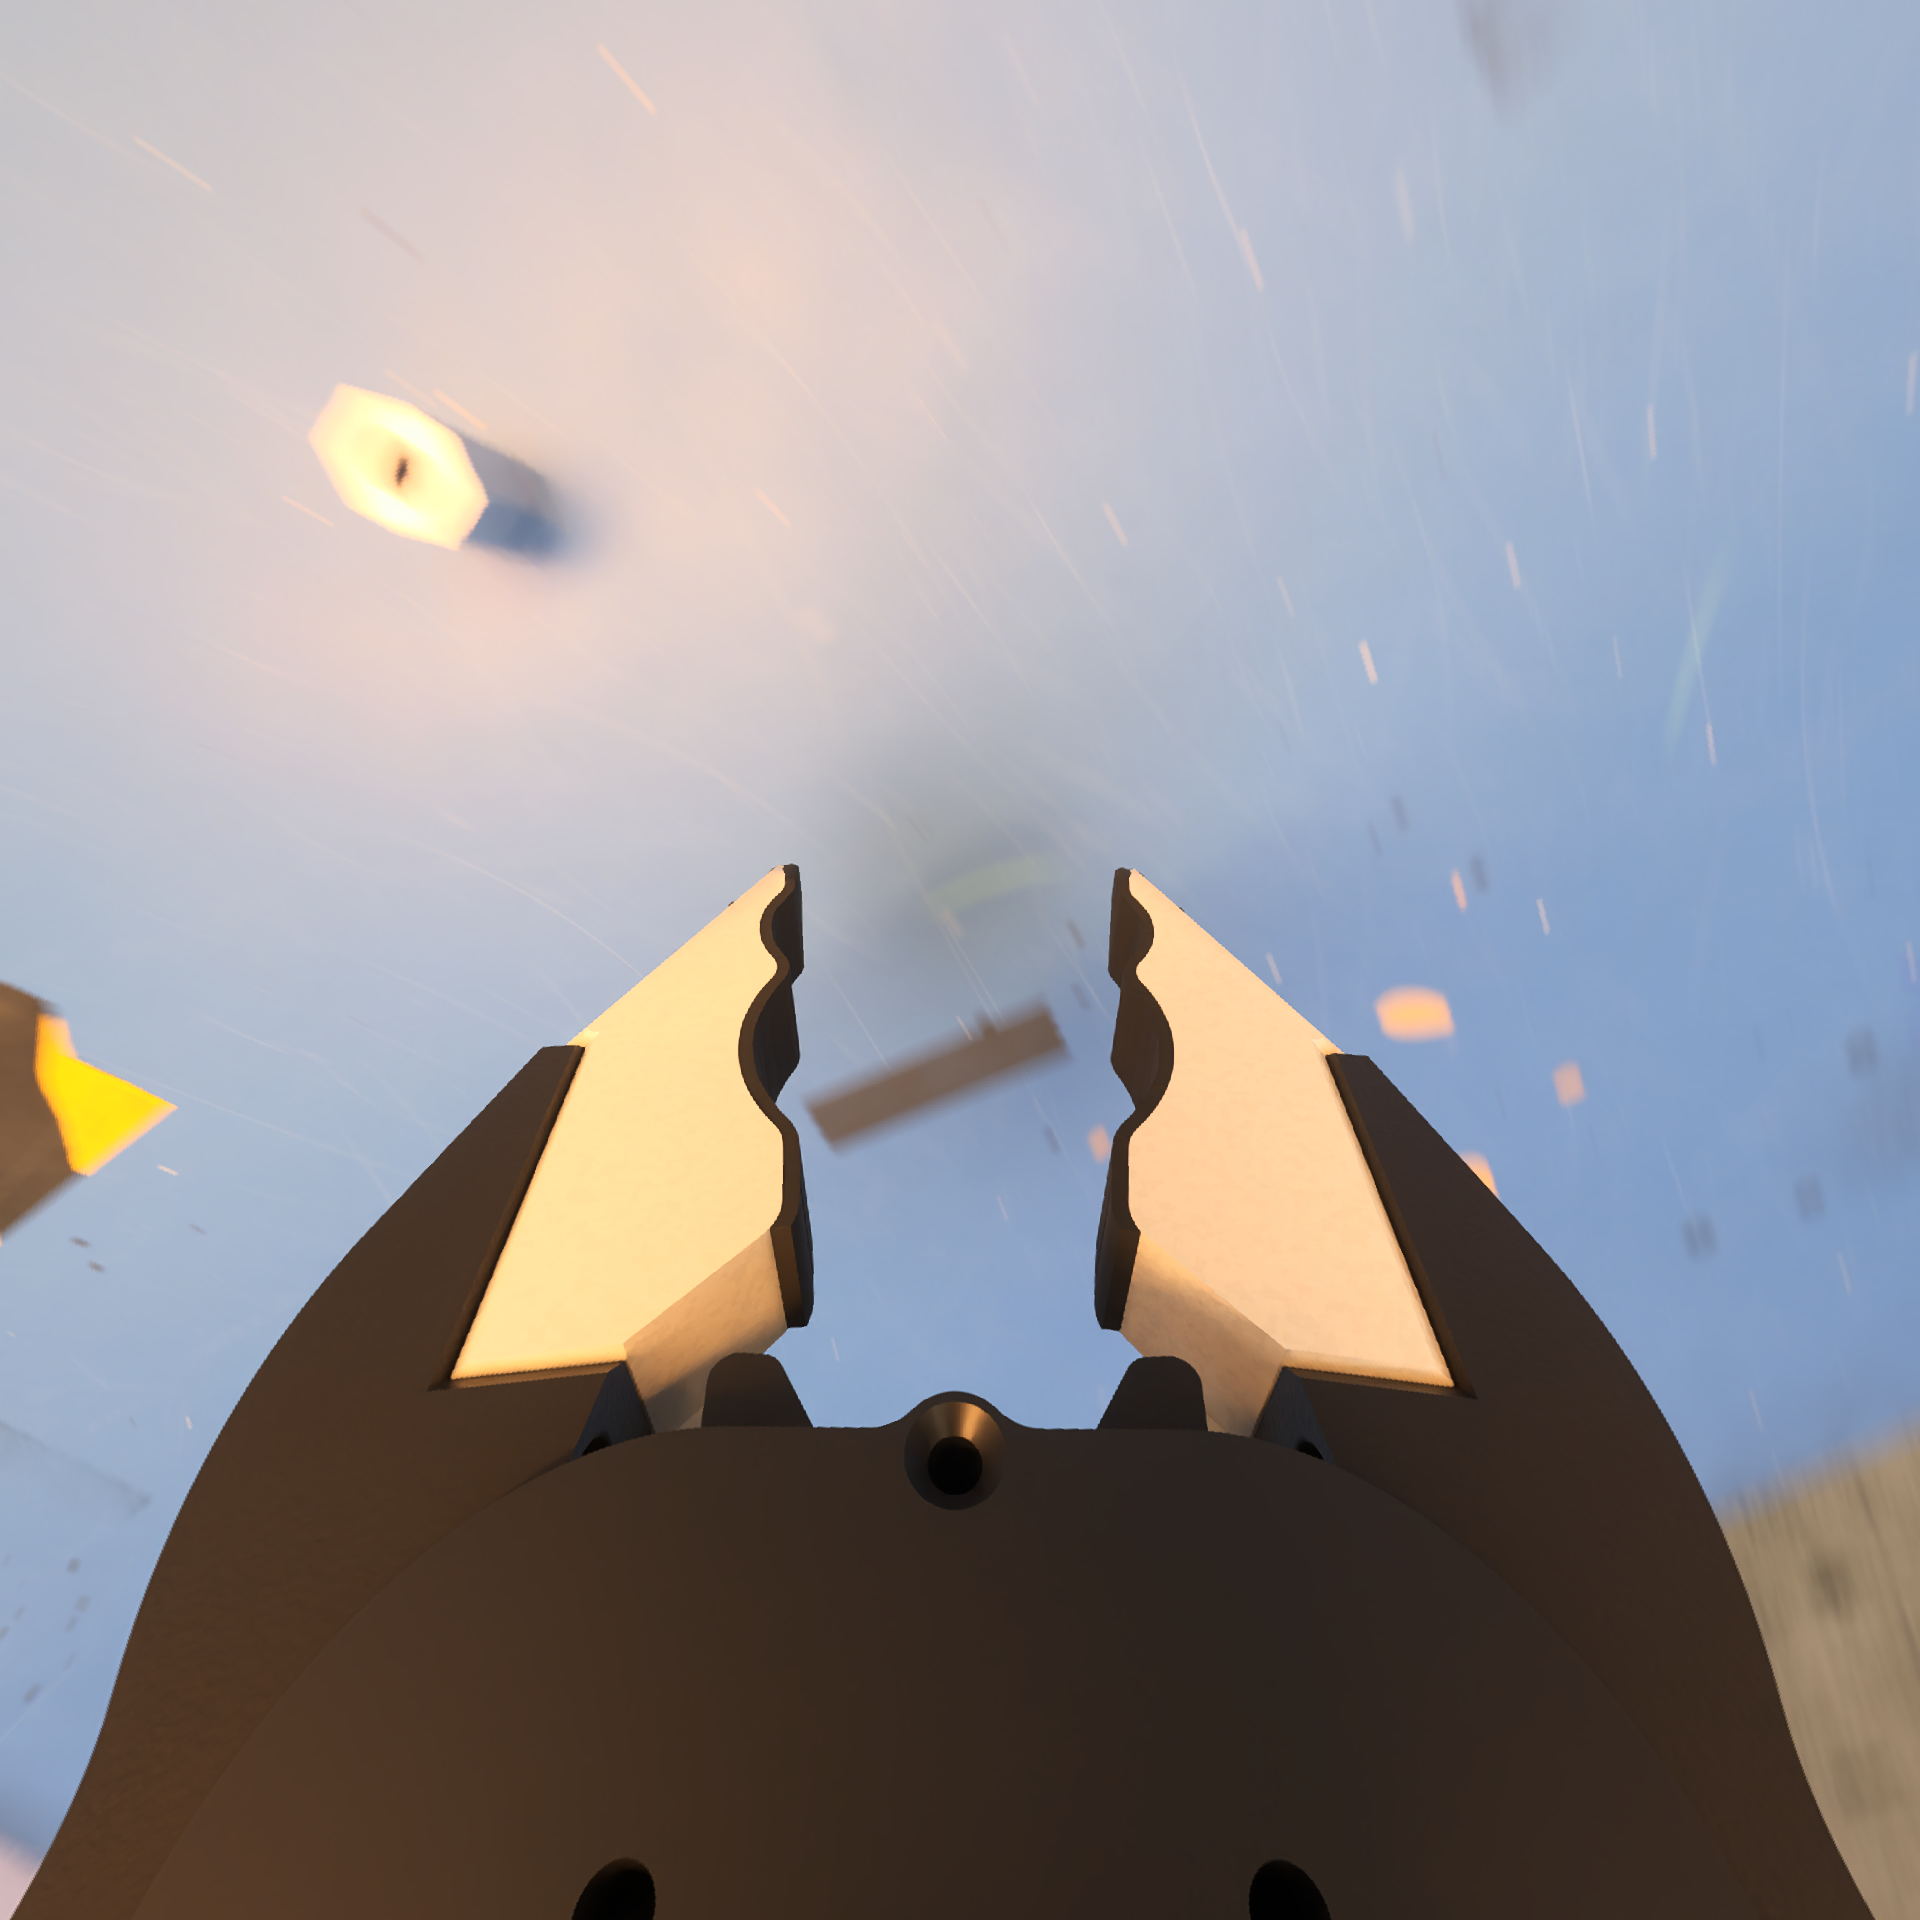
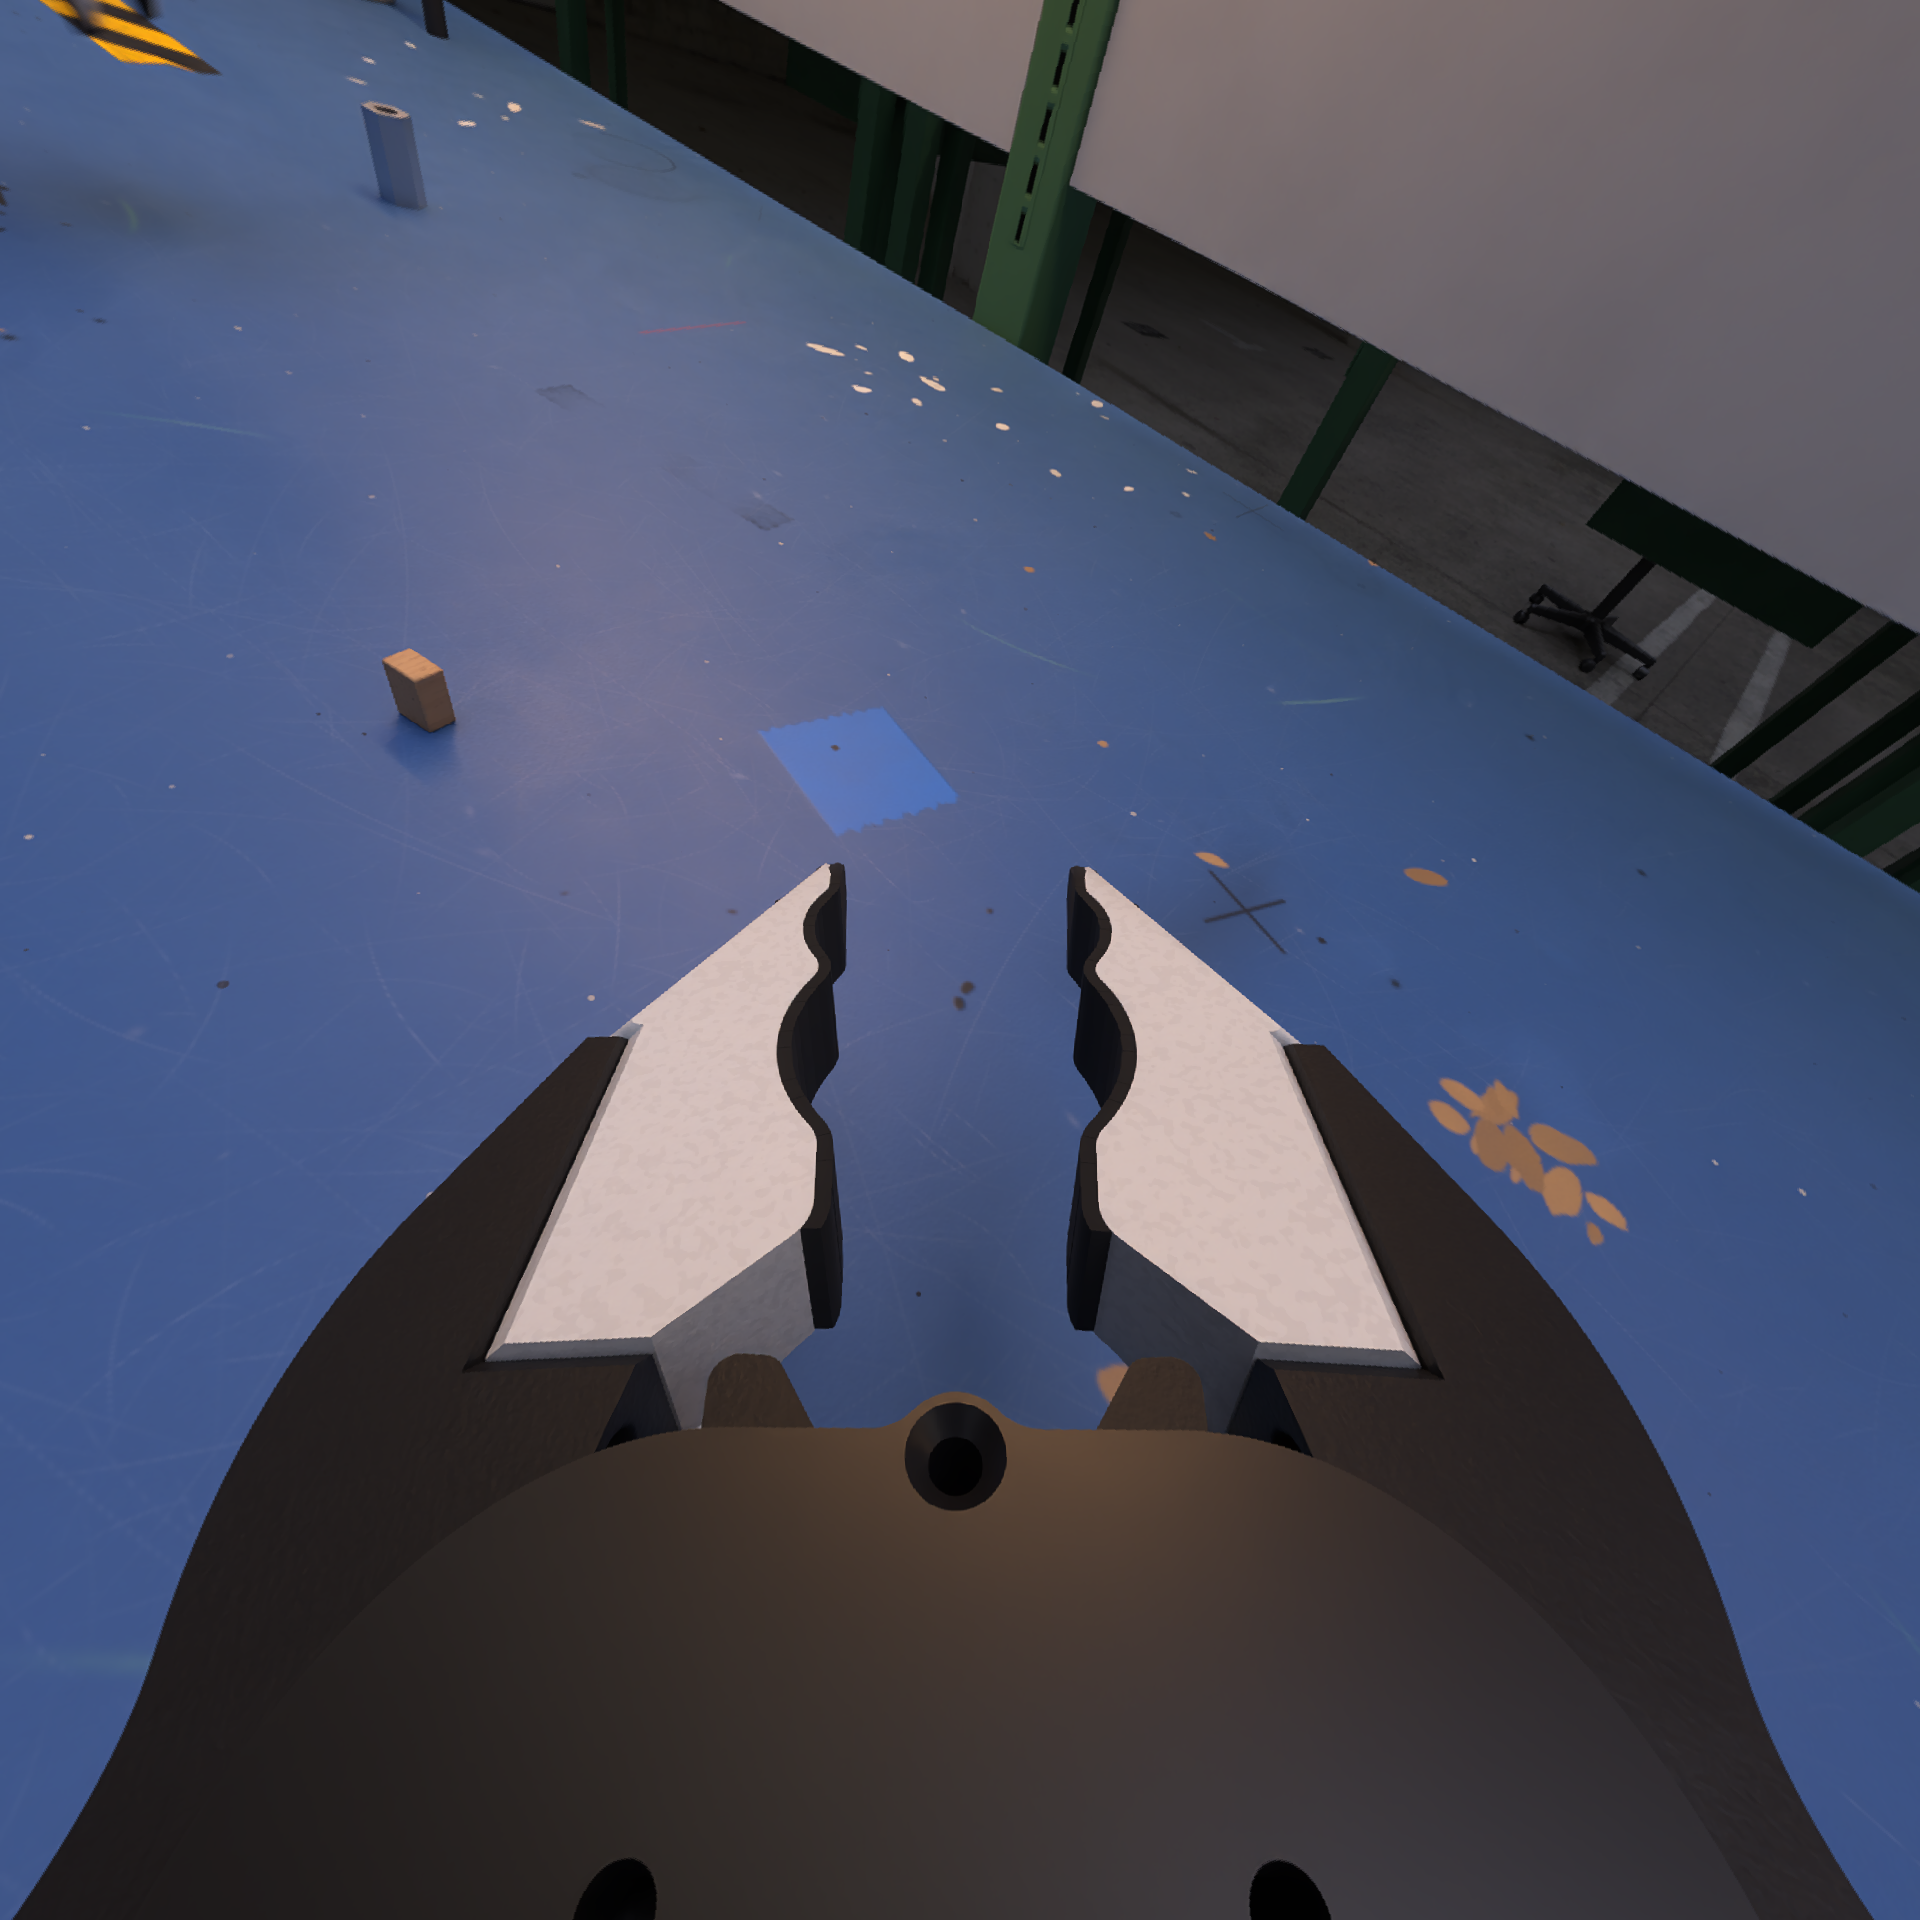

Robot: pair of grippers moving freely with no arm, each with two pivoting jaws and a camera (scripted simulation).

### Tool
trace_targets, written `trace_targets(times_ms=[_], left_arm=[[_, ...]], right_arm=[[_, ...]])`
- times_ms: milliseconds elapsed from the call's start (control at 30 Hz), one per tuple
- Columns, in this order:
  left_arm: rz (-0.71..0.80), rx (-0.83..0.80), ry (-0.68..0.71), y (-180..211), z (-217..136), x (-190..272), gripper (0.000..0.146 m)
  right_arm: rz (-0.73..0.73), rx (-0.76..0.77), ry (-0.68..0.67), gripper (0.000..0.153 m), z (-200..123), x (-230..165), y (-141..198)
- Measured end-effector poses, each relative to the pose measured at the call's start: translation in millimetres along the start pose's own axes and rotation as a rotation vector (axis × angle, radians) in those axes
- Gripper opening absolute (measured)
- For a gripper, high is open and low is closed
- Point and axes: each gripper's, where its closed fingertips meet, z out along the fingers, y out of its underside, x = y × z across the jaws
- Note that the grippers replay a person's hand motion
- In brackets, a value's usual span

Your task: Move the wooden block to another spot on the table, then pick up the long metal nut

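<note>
The long metal nut (image 1: 426, 473) stands upright on the blue table, seen from above and blurred, up and left of my left gripper (image 1: 954, 873), which is open and empty. The nut also shows in the right wrist view (image 2: 395, 156), far off at the upper left. The small wooden block (image 2: 419, 689) sits on the table, ahead and left of my right gripper (image 2: 956, 871), which is open, empty and well short of the block.
A yellow and black striped object (image 1: 73, 1091) lies at the left edge, also in the right wrist view (image 2: 130, 36). A lighter blue patch (image 2: 857, 767) marks the table (image 2: 623, 468). The table's far edge runs diagonally; green posts (image 2: 1039, 156) and a chair base (image 2: 1590, 623) stand beyond.
</note>
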Motion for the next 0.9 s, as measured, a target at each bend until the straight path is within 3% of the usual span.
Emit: trace_targets(times_ms=[100,267,400,533,633,767,833,900], left_arm=[[-0.133,0.215,-0.107,-46,1,-44,0.059],[-0.266,0.167,-0.23,-62,34,-94,0.058],[-0.23,0.075,-0.272,-58,50,-104,0.022],[-0.18,0.126,-0.341,-61,24,-104,0.02],[-0.099,0.279,-0.517,-73,-32,-99,0.02],[0.2,0.66,-0.61,-117,-113,-14,0.02],[0.392,0.785,-0.559,-134,-124,58,0.02],[0.593,0.866,-0.487,-144,-114,134,0.02]], right_arm=[[-0.009,-0.002,0.004,0.042,0,0,0],[-0.023,0.001,0.015,0.042,0,-1,0],[-0.023,0.001,0.012,0.042,0,-1,0],[-0.014,0.005,0.007,0.042,-1,-1,-1],[-0.019,0.01,0.004,0.042,-1,-2,-1],[-0.041,0.003,-0.002,0.042,0,-4,-1],[-0.056,0.001,-0.001,0.042,1,-6,-1],[-0.072,0.001,0.002,0.042,1,-7,-1]])
